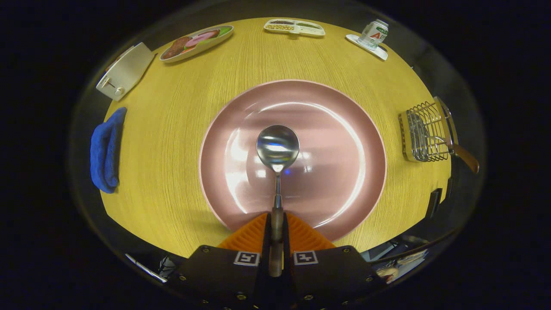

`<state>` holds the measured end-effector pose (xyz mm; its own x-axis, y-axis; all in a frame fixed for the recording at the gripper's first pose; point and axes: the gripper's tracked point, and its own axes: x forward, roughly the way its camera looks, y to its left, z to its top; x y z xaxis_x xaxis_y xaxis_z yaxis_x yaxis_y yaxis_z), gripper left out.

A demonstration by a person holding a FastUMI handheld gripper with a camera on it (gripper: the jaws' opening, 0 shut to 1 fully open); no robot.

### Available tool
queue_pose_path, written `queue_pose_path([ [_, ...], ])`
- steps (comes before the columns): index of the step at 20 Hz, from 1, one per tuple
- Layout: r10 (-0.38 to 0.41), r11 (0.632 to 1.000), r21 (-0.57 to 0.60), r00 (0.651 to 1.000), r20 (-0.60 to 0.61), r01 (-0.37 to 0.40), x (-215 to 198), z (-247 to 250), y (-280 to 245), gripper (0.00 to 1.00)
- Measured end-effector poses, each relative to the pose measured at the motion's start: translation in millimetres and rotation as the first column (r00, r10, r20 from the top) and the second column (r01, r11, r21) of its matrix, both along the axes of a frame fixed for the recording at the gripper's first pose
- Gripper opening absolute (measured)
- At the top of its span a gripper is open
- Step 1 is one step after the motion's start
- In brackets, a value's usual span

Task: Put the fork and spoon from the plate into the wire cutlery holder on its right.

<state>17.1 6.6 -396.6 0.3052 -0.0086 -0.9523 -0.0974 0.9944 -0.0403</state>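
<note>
The tongs (276, 232) were clamped on the brown handle of the polished steel spoon (277, 148), both fingers pressing it, its bowl out ahead over the round pink plate (344, 129), which otherwise looked bare. To do this carry well, I judged the grip should stay firm while the spoon swung right and tipped handle-up over the wire cutlery holder (424, 135) near the edge of the yellow wooden counter (172, 142). That holder already held a brown-handled utensil, probably the fork (456, 144), leaning out. Farther off, an oval dish (196, 42) carried sliced food and a divided tray (295, 27) some grains.
</note>
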Motion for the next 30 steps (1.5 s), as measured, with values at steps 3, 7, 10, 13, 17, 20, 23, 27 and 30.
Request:
queue_pose_path([
  [3, 0.025, 0.999, -0.019, 1.000, -0.012, -0.025, -1, 0, -1, 0.09],
  [7, 0.033, 0.999, -0.017, 0.999, -0.009, -0.033, 0, 5, 2, 0.05],
  [10, 0.044, 0.999, -0.030, 0.999, 0.005, -0.043, 3, 16, 3, 0.05],
  [13, 0.044, 0.998, -0.040, 0.998, 0.033, -0.043, 10, 32, 2, 0.05],
  [17, 0.040, 0.997, -0.070, 0.997, 0.073, -0.035, 19, 57, -7, 0.05],
  [20, 0.024, 0.996, -0.087, 0.995, 0.099, -0.015, 24, 74, -16, 0.05],
  [23, 0.008, 0.992, -0.125, 0.994, 0.113, 0.006, 27, 90, -31, 0.05],
  [27, -0.029, 0.989, -0.137, 0.991, 0.131, 0.047, 32, 108, -48, 0.05],
  [30, -0.064, 0.986, -0.143, 0.987, 0.144, 0.085, 31, 126, -66, 0.05],
])
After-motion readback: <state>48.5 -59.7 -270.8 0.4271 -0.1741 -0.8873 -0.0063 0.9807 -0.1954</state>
